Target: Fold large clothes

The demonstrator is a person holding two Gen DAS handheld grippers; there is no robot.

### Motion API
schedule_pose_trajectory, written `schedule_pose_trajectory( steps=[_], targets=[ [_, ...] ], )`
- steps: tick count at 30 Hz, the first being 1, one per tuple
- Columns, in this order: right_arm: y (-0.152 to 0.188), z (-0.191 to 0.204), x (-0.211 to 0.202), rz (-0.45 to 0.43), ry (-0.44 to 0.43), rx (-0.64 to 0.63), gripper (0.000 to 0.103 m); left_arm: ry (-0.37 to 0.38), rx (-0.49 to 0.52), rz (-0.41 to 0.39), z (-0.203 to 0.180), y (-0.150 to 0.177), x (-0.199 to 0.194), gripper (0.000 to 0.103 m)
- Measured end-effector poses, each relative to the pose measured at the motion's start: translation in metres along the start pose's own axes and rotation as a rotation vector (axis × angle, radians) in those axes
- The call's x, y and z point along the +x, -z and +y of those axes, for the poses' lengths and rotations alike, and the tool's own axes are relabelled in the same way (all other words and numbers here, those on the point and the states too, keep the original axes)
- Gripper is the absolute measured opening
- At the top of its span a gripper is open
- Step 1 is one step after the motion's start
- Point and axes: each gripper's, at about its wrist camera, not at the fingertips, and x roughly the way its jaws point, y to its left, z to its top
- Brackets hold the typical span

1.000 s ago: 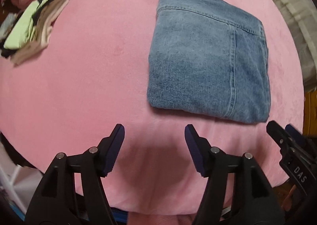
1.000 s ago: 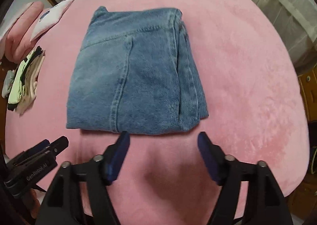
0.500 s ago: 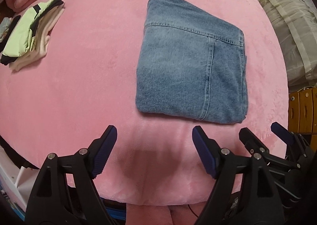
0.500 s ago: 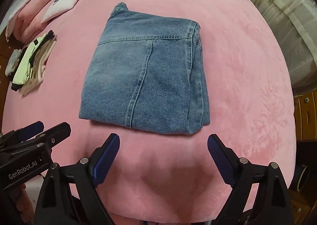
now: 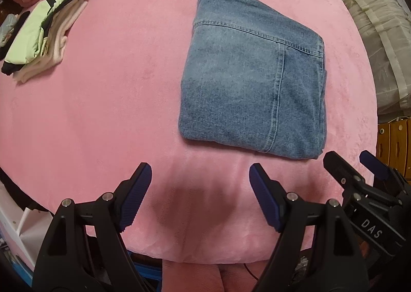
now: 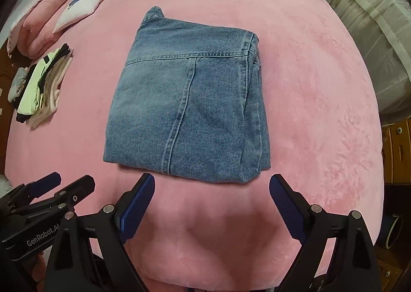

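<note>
Blue denim jeans (image 5: 254, 81) lie folded into a compact rectangle on a pink plush bed cover (image 5: 115, 86); they also show in the right wrist view (image 6: 185, 117), with stacked layers along their right edge. My left gripper (image 5: 200, 179) is open and empty, above the cover just short of the jeans' near edge. My right gripper (image 6: 212, 190) is open and empty, close to the jeans' near edge without touching them. Each gripper shows at the edge of the other's view: the right one (image 5: 359, 166) and the left one (image 6: 69, 184).
A stack of folded clothes (image 5: 43, 35), light green on top, lies at the left of the bed, also in the right wrist view (image 6: 43, 86). Pink pillows (image 6: 41, 19) and a white cushion (image 6: 82, 6) lie at the far left. Beige bedding (image 6: 359, 9) and wooden drawers (image 6: 398, 150) stand to the right.
Both grippers have pulled back and up from the folded jeans, which now sit farther off. Both jaws have opened slightly wider. The jeans have not moved.
</note>
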Motion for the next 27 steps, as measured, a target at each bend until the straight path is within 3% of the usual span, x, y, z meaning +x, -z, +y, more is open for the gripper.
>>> schedule_pose_trajectory(
  steps=[11, 17, 23, 27],
  targets=[
    [-0.006, -0.017, 0.021, 0.034, -0.022, 0.005, 0.092, -0.035, -0.013, 0.025, -0.011, -0.006, 0.025, 0.076],
    [-0.006, -0.047, 0.057, 0.104, -0.034, 0.018, 0.092, -0.052, -0.068, 0.036, -0.002, -0.018, 0.05, 0.076],
    [-0.015, -0.088, 0.097, 0.172, -0.186, 0.068, 0.092, -0.054, -0.041, -0.012, 0.007, -0.038, 0.063, 0.076],
    [-0.03, -0.112, 0.112, 0.092, -0.249, 0.064, 0.092, -0.076, 0.01, -0.033, 0.007, -0.061, 0.076, 0.076]
  ],
)
